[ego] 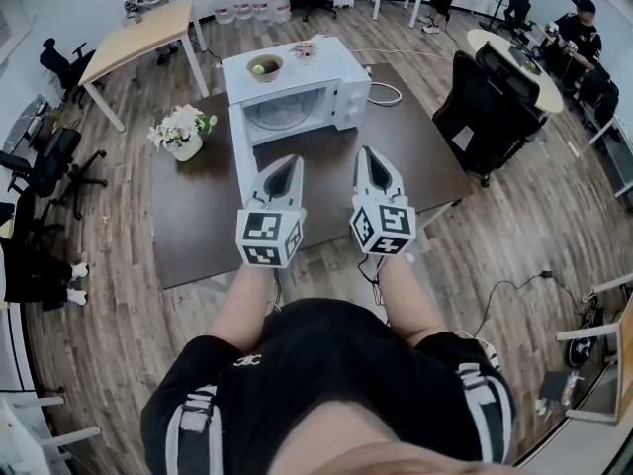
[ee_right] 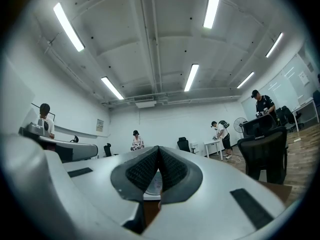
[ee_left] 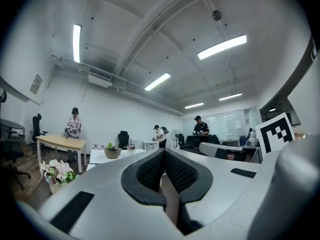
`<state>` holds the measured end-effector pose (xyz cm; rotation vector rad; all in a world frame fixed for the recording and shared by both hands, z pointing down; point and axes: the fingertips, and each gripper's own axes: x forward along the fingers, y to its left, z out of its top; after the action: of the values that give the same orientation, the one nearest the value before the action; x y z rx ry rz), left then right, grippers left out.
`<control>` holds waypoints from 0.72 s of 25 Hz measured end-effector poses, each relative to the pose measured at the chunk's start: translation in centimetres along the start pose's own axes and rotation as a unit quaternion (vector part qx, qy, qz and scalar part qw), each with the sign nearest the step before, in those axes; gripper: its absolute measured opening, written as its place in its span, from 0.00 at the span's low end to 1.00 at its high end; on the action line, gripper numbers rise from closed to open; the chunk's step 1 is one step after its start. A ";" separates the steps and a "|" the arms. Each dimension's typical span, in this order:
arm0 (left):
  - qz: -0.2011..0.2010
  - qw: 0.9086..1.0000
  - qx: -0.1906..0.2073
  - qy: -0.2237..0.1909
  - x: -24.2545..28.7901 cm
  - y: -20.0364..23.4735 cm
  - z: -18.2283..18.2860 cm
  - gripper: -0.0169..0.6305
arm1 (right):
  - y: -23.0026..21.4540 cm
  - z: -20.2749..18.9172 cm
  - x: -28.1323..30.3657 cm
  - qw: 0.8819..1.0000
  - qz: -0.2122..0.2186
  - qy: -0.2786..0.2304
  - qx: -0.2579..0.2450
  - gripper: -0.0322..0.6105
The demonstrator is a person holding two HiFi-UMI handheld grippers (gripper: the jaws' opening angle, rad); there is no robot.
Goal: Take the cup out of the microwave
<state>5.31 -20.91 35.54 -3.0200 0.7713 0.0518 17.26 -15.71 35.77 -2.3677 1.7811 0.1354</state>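
Observation:
A white microwave (ego: pixel 297 92) stands on a dark brown table (ego: pixel 198 226) ahead of me, its windowed front facing me. No cup shows in any view. My left gripper (ego: pixel 287 162) and right gripper (ego: pixel 368 154) are held side by side over the table's near half, pointing at the microwave and a short way from it. Both are shut with nothing between the pads. In the left gripper view the left gripper (ee_left: pixel 163 151) has its pads meeting at the tip. The right gripper (ee_right: pixel 158 148) looks the same in its own view.
A bowl (ego: pixel 265 66) with something green sits on top of the microwave. A pot of flowers (ego: pixel 184 132) stands at the table's left. A black office chair (ego: pixel 490 107) is at the right edge. Desks, chairs and people are farther back.

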 end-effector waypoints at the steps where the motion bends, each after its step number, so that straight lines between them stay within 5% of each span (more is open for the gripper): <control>1: -0.002 1.000 -0.001 0.001 1.0 0.7 0.0 0.03 | -0.1 -0.2 1.2 1.000 0.001 0.001 0.003 0.05; 7: 0.013 1.000 -0.009 0.011 5.4 3.6 -0.6 0.03 | -1.5 -2.2 6.5 1.000 0.010 0.018 0.010 0.05; 17: 0.095 0.995 -0.026 0.025 9.9 6.6 -2.4 0.03 | -3.7 -4.2 13.2 0.997 0.080 0.022 0.002 0.05; 18: 0.102 0.994 -0.026 0.025 10.2 6.9 -2.5 0.03 | -3.4 -4.2 13.9 0.995 0.097 0.014 0.005 0.15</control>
<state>11.03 -31.96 37.56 -2.9888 1.0969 -0.0008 24.31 -28.71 37.69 -2.1965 2.0183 0.1178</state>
